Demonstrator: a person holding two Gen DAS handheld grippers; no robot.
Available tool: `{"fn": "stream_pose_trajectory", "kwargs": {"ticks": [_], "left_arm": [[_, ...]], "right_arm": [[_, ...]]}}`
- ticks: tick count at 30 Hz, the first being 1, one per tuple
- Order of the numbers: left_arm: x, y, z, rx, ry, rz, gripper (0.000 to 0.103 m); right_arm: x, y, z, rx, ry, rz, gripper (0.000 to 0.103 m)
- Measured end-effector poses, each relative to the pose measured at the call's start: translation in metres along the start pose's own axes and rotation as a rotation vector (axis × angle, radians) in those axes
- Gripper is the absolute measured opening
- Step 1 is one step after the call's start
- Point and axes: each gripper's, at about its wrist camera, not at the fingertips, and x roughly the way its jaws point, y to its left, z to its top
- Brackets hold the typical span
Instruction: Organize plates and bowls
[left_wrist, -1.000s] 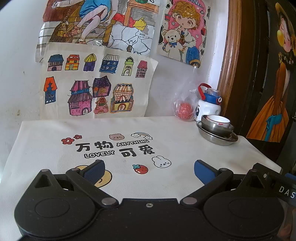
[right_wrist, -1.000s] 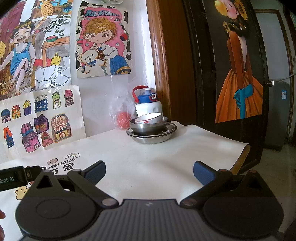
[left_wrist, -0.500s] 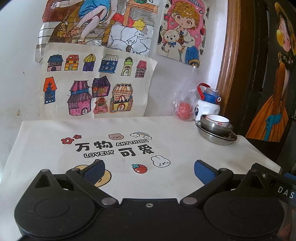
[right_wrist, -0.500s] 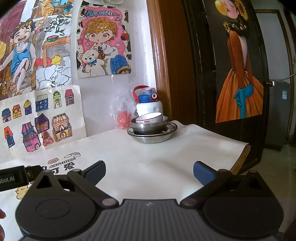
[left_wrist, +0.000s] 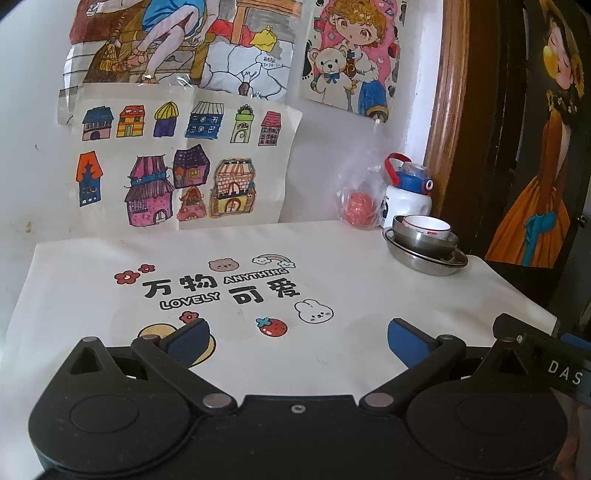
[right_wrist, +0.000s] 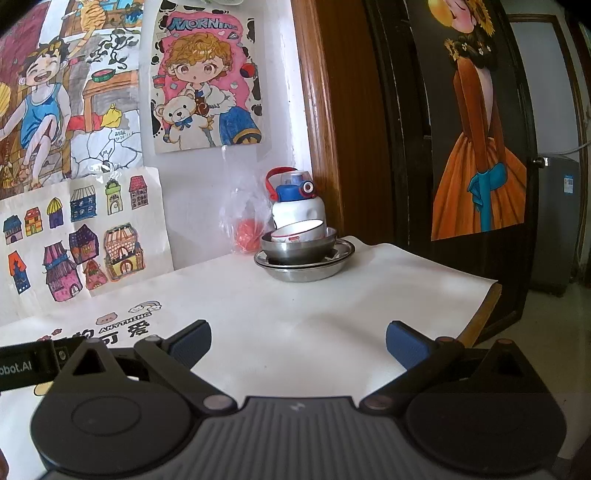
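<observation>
A small white bowl (right_wrist: 298, 231), tilted with its mouth tipped right, nests in a steel bowl (right_wrist: 300, 248) standing upright on a steel plate (right_wrist: 304, 266). The stack sits far ahead of the right gripper (right_wrist: 298, 343) and ahead-right of the left gripper (left_wrist: 298, 341). Both are spread wide, empty, above the tablecloth (left_wrist: 351, 280).

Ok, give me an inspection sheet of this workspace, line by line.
Surface: table under a white printed cloth, mostly bare.
Job's things: white bowl tilted inside steel bowl, both nested on steel plate at the far corner.
Clutter: water bottle and plastic bag with something red, behind the stack.
Grippers: left gripper and right gripper open, empty, well short of the stack.
Cables: nothing seen.
Surroundings: drawings on the wall, dark door to the right.
</observation>
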Motion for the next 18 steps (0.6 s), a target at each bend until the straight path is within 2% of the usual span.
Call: {"fn": "stream_pose_trajectory", "kwargs": {"ticks": [5,18], "left_arm": [[-0.0014,0.0002,0.0006,0.011,-0.02,0.023,0.102],[-0.0033,-0.0001,-0.0002,0.025,-0.037,0.012,0.102]], "right_arm": [[0.0011,-0.0004,-0.0001,0.003,0.004,-0.001,0.103],[0.002,-0.0001,-0.0026,0.005,0.012,0.0,0.103]]}}
